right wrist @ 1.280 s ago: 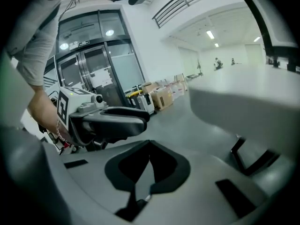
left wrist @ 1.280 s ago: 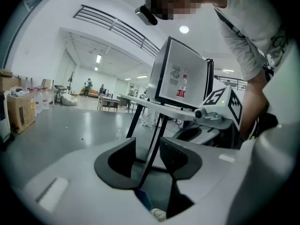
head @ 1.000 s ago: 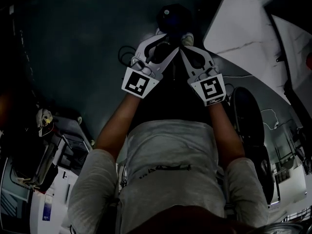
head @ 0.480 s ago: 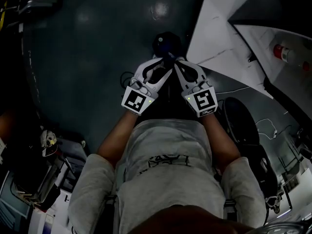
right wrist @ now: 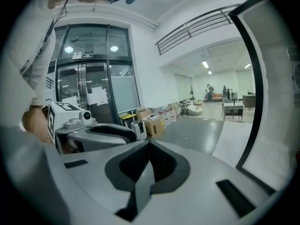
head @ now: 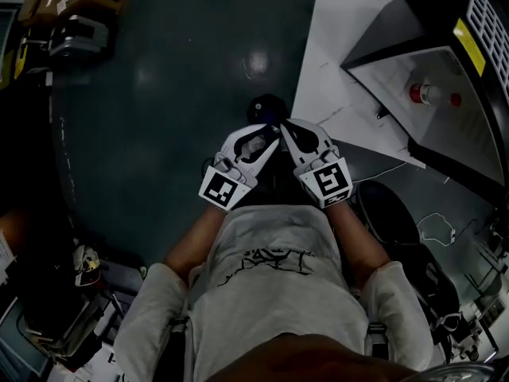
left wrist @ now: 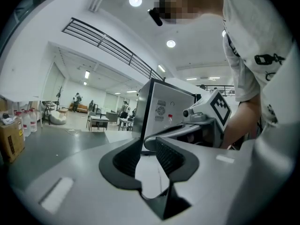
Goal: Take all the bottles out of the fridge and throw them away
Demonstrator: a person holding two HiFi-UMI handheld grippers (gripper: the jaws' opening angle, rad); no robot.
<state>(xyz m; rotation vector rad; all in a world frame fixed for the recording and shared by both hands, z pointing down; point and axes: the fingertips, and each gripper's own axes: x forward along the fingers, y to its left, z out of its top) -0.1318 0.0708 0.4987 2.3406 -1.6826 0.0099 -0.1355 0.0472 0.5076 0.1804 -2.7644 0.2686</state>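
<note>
The bottle (head: 429, 94), with a red cap, seems to lie inside the open fridge (head: 413, 22) on the white desk (head: 326, 62), well apart from both grippers. The left gripper (left wrist: 149, 144) has narrow fingers with nothing between them; they have just been closing. The right gripper (right wrist: 149, 144) has its fingers together and is also empty. The risk I see is this: such narrow fingers cannot go around the bottle, so they may only push it deeper or make it roll. The grippers are also very near each other and could knock together during the reach.
</note>
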